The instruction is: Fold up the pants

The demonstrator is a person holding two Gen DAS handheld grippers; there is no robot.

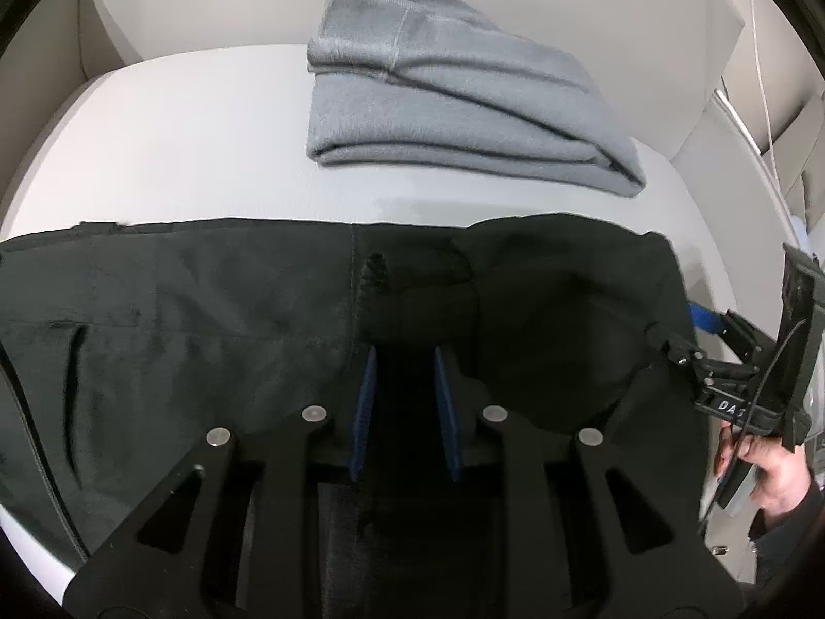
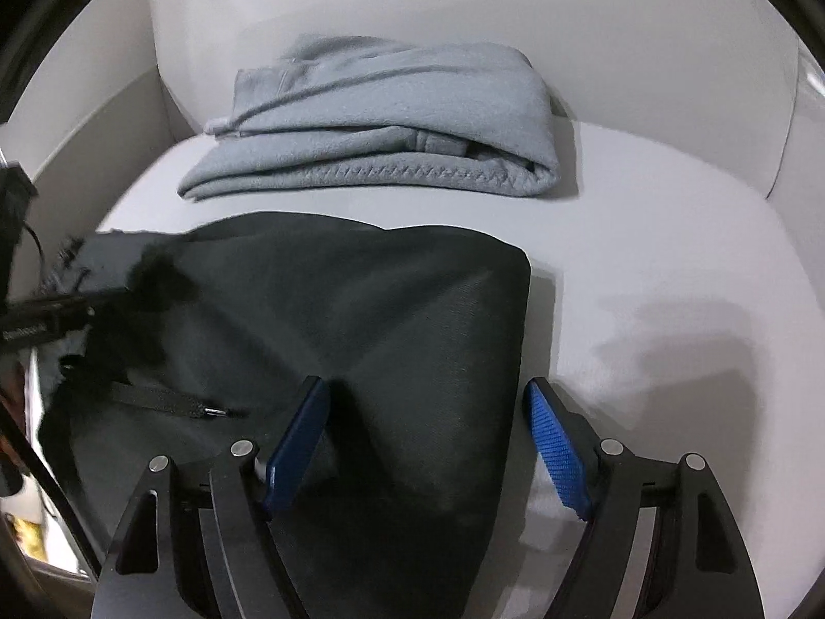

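Black pants (image 1: 206,320) lie across the white table (image 1: 170,144), folded over at their right end (image 2: 361,320). My left gripper (image 1: 405,361) is shut on a bunched fold of the black pants; dark cloth fills the narrow gap between its blue pads (image 1: 367,402). My right gripper (image 2: 428,402) is open, its blue pads (image 2: 559,454) straddling the right edge of the pants, the left finger over the cloth, the right one over bare table. The right gripper also shows at the right edge of the left wrist view (image 1: 722,376), held by a hand.
Folded grey pants (image 1: 443,98) lie at the back of the table, also in the right wrist view (image 2: 381,139). White panels (image 2: 464,15) wall the back and sides. A zipper pull (image 2: 216,411) lies on the black cloth.
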